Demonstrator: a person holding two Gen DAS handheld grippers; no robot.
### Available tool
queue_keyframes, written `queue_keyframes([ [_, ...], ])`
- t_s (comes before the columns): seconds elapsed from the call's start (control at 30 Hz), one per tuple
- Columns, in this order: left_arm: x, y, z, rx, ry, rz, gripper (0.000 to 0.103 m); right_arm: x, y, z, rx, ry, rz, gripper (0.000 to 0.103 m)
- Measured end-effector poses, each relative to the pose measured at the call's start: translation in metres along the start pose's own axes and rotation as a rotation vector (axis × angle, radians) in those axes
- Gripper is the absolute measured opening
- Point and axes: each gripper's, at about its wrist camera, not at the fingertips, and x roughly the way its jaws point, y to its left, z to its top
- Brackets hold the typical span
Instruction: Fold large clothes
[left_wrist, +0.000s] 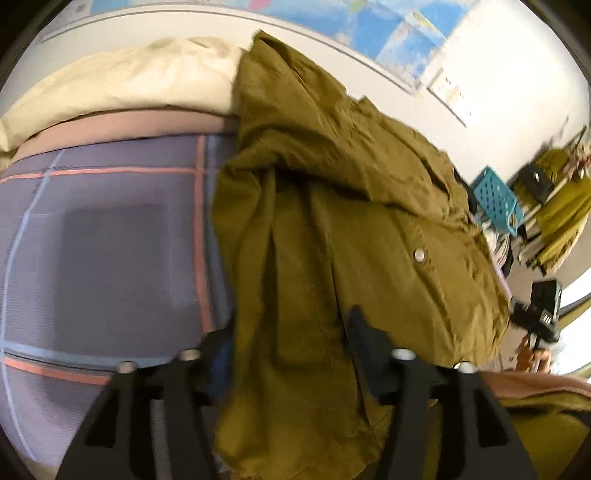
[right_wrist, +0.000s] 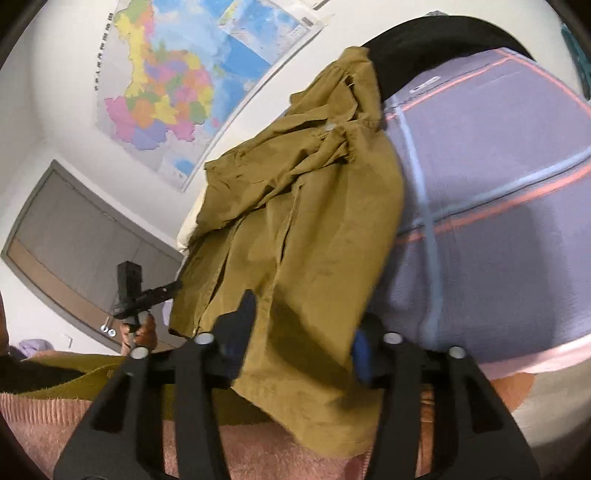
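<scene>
Your olive jacket (left_wrist: 332, 206) lies crumpled on the bed, over the grey-purple checked sheet (left_wrist: 110, 240), its top end up by the cream pillow (left_wrist: 122, 81). A bottom hem hangs through your left tongs (left_wrist: 291, 343); the fingers stand apart on either side of the cloth and seem not to press it, though blur makes that hard to judge. Your right tongs (right_wrist: 306, 325) are likewise parted, with another stretch of hem draped between the fingers and down over the pink blanket (right_wrist: 44, 417). A map (right_wrist: 166, 85) hangs on the wall behind.
</scene>
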Motion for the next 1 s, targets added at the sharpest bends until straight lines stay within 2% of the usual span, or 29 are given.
queue_keyframes([
  [0.07,0.002,-0.004,-0.001,0.03,0.014,-0.014,0.075,0.0,0.003,0.001,-0.015,0.003,-0.007,0.057],
  [0.13,0.006,-0.006,-0.002,0.045,0.028,-0.032,0.08,0.003,0.007,0.0,-0.029,0.01,0.002,0.064],
  [0.17,0.008,-0.007,-0.005,0.055,0.027,-0.034,0.083,0.003,0.009,-0.002,-0.037,0.016,0.001,0.065],
  [0.23,0.008,-0.012,-0.009,0.08,0.025,-0.027,0.083,0.007,0.01,-0.004,-0.037,0.021,-0.003,0.066],
  [0.3,0.008,-0.015,-0.012,0.087,0.021,-0.039,0.072,0.007,0.01,-0.006,-0.03,0.018,0.026,0.066],
  [0.37,0.007,-0.014,-0.013,0.079,0.022,-0.026,0.049,0.006,0.011,-0.008,-0.032,0.015,0.028,0.066],
  [0.43,0.004,-0.007,-0.012,0.046,0.017,-0.028,0.048,0.004,0.008,-0.01,-0.008,0.004,0.034,0.064],
  [0.5,0.003,-0.003,-0.012,0.024,0.013,-0.009,0.056,0.001,0.005,-0.012,0.005,-0.003,0.024,0.064],
  [0.53,0.001,-0.001,-0.013,0.021,0.016,-0.001,0.066,-0.001,0.004,-0.013,0.006,-0.006,0.026,0.064],
  [0.6,-0.002,0.0,-0.015,0.019,0.017,-0.009,0.073,-0.003,0.004,-0.016,0.006,-0.012,0.026,0.064],
  [0.63,-0.002,-0.001,-0.015,0.025,0.025,-0.02,0.081,-0.003,0.005,-0.017,0.009,-0.014,0.025,0.064],
  [0.73,0.002,-0.01,-0.02,0.066,0.049,-0.041,0.087,-0.006,0.005,-0.021,0.012,-0.02,0.021,0.064],
  [0.83,0.004,-0.019,-0.023,0.1,0.049,-0.031,0.084,-0.011,0.006,-0.026,0.019,-0.03,0.005,0.064],
  [0.93,0.002,-0.011,-0.021,0.058,0.04,-0.038,0.07,-0.016,0.003,-0.032,0.028,-0.034,0.001,0.069],
  [1.0,0.0,-0.005,-0.02,0.032,0.039,-0.053,0.065,-0.016,0.0,-0.036,0.035,-0.031,-0.001,0.069],
])
